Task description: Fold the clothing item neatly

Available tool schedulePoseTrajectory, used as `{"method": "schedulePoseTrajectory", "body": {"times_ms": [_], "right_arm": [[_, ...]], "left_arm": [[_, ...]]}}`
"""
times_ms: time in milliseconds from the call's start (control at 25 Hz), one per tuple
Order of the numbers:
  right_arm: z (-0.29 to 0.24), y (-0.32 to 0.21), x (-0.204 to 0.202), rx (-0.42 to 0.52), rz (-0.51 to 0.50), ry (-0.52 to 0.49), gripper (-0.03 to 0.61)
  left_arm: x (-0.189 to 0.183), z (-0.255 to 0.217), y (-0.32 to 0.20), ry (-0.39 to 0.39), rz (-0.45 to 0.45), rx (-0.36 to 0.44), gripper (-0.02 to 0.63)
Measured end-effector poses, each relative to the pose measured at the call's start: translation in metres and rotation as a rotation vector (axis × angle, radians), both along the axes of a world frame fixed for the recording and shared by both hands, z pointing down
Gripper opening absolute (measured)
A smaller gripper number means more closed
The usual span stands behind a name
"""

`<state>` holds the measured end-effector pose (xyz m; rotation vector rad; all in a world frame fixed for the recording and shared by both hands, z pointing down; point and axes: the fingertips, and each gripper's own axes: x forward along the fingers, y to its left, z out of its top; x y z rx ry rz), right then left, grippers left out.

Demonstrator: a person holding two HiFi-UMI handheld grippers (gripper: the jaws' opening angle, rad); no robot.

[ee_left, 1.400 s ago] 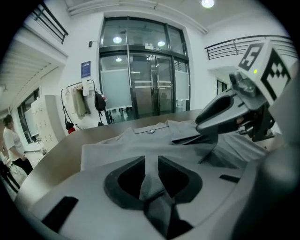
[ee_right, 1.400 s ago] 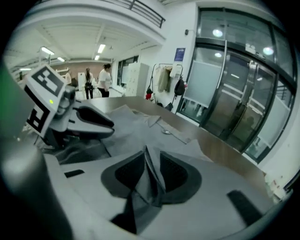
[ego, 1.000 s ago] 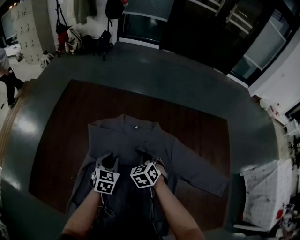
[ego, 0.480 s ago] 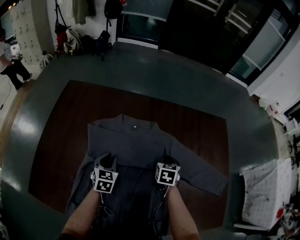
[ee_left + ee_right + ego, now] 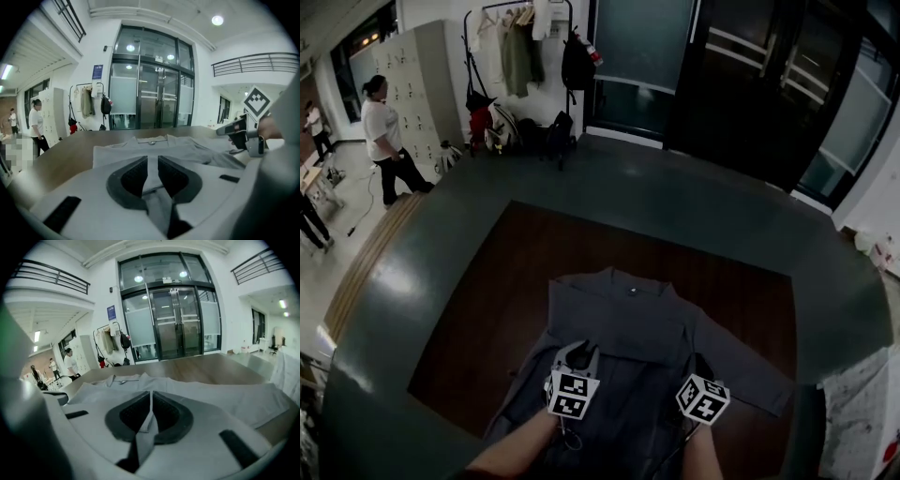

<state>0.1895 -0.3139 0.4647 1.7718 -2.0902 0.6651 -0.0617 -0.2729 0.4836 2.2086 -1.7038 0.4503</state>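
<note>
Far left, we see a person in a white top [image 5: 382, 127] standing on the floor beside pale lockers [image 5: 422, 75], with a coat rack [image 5: 517, 42] hung with jackets and bags just right of them. The big table [image 5: 441, 248] has a grey rim and a brown centre panel. The task item, a grey shirt [image 5: 628, 323], lies flat on the near part of that panel with its collar at the far side. We hold the left gripper [image 5: 152, 161] over the near left part of the shirt. Its jaws stand narrowly apart, pinching a raised fold of the shirt fabric that runs up between the pads. The right gripper [image 5: 151, 397] is just right of it, near the shirt's right side. Its jaws are almost pressed together on a thin ridge of the same fabric and have just been closing a little further on it. Both marker cubes sit near the table's near edge, a little apart. Right of the right gripper, one sleeve [image 5: 750, 375] is spread out flat toward the right side of the panel. Dark glass doors [image 5: 741, 75] fill the far right.
</note>
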Motion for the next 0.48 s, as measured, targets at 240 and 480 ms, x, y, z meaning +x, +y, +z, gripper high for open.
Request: {"method": "schedulePoseTrajectory", "body": {"times_ms": [240,480], "right_arm": [[-0.031,0.063,-0.048,0.102,0.07,-0.052,-0.011],[-0.053,0.099,-0.03,0.24,0.095,-0.13,-0.011]], "left_arm": [[0.006,-0.045,0.033,0.154,0.165,0.046,0.074],[0.038,-0.068,0.045,0.19,0.24,0.11,0.008]]}}
